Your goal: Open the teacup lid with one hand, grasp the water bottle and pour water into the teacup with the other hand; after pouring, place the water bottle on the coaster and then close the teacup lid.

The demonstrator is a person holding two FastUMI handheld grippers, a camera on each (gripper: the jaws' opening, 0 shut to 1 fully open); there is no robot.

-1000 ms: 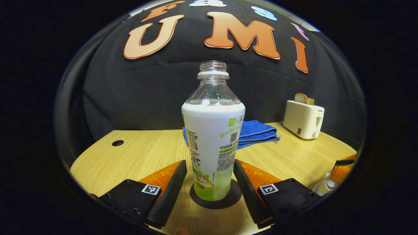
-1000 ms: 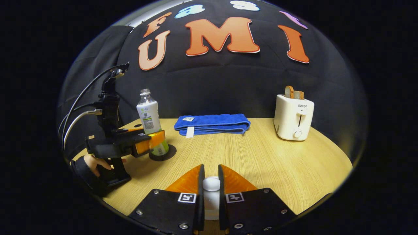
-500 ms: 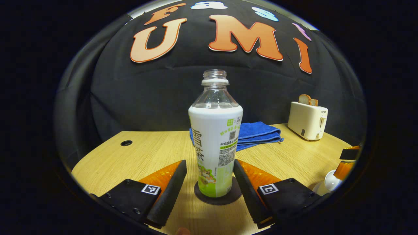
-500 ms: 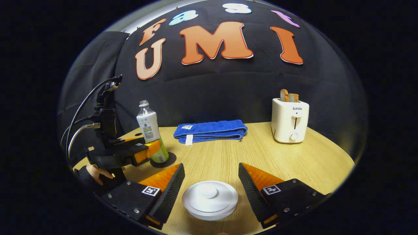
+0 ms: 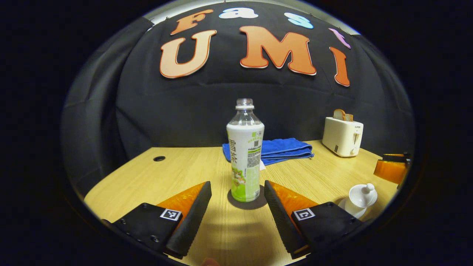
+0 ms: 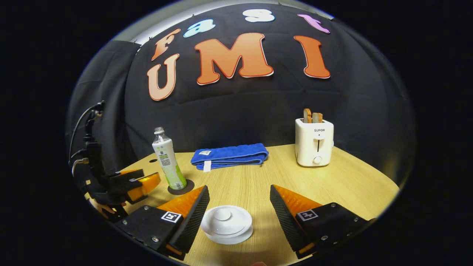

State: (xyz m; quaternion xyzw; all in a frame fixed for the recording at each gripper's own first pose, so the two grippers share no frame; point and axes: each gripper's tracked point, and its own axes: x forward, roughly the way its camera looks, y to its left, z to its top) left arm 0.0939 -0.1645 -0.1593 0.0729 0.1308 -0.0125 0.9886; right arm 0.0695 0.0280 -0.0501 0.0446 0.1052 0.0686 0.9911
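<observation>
Bottle point(image 5: 245, 155) stands straight up on the round dark coaster point(image 5: 247, 201), out past the tips of the left gripper point(image 5: 236, 212). Its two fingers point(image 5: 192, 218) are spread wide apart and hold nothing. The bottle sits in line with the gap between them, but a little way in front, and does not touch either finger. It has no cap on (the top part is clear, the rest has a white and green wrap).

Beyond the bottle lies a folded blue towel point(image 5: 284, 149), and off past the right finger stands a cream toaster point(image 5: 343, 136) with bread point(image 5: 342, 114) in it. Near that same right finger sits the white teacup point(image 5: 358, 201) with its lid point(image 5: 364, 192) on.

In the right gripper view, the right gripper point(image 6: 238, 218) is wide open too and grips nothing. The lid point(image 6: 226, 223) rests on the cup right between its two fingers point(image 6: 190, 225), with space on both sides. Far past the left finger, the bottle point(image 6: 168, 160) stands on its coaster point(image 6: 181, 186), with the other gripper point(image 6: 142, 184) just beside it on the wooden table point(image 6: 332, 184).
</observation>
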